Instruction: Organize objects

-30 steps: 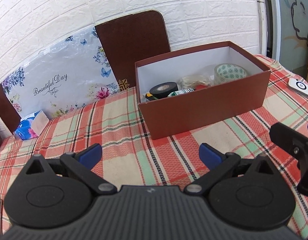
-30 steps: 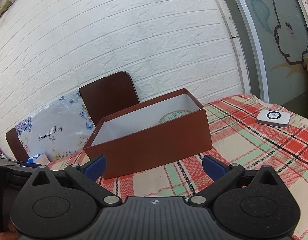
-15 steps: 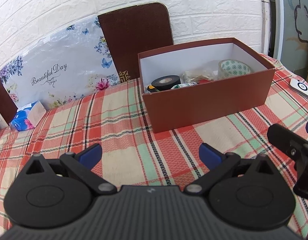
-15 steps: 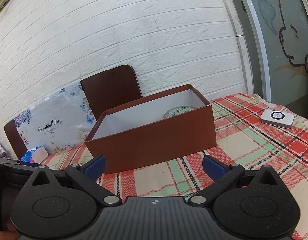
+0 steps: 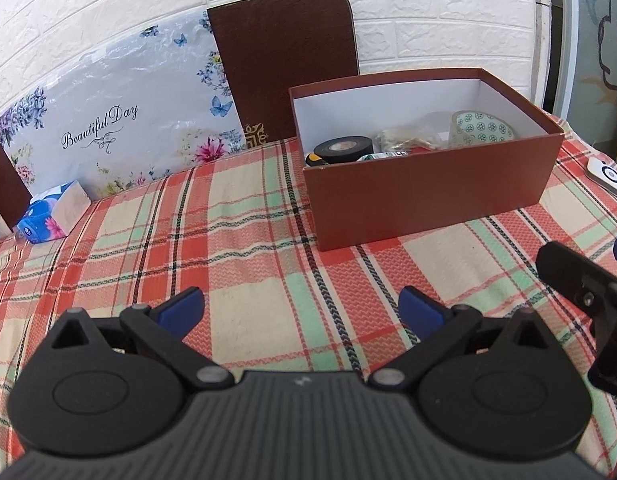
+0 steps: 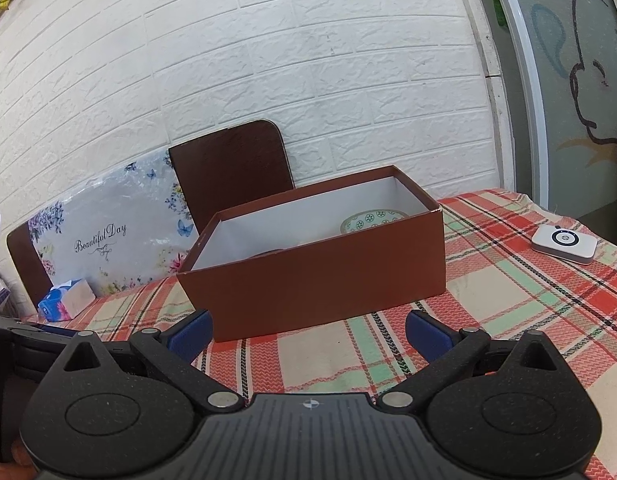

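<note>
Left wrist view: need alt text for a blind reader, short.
An open brown box sits on a plaid tablecloth, holding a black tape roll, a green-patterned bowl and other small items. The open, empty left gripper is in the foreground, short of the box. A tissue pack lies far left.

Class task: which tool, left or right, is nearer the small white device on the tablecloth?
Right. The right tool sits nearer the small white device; the left tool is farther left.

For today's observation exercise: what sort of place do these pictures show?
Probably a home dining corner: a table under a red-and-green plaid tablecloth, a brown chair back against a white brick-pattern wall, and a blue tissue pack.
</note>
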Tool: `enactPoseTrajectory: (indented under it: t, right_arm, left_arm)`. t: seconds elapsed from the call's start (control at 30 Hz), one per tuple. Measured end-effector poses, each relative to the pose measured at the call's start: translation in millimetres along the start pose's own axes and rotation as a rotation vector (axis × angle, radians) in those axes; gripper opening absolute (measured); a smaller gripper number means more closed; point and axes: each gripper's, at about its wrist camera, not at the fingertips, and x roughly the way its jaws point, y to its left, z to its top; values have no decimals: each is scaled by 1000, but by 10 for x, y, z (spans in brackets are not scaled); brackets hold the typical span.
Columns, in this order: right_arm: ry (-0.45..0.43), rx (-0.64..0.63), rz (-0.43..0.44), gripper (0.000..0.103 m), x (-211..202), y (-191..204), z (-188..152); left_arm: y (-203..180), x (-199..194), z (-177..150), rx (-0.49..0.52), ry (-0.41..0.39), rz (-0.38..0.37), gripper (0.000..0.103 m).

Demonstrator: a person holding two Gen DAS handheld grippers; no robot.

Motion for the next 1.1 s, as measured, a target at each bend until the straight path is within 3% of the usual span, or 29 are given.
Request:
enactPoseTrajectory:
  t: [1.1]
  right_arm:
    - [5, -28, -15, 102, 17, 124, 28]
  left_arm:
    - [97, 104, -13, -31, 24, -10, 103]
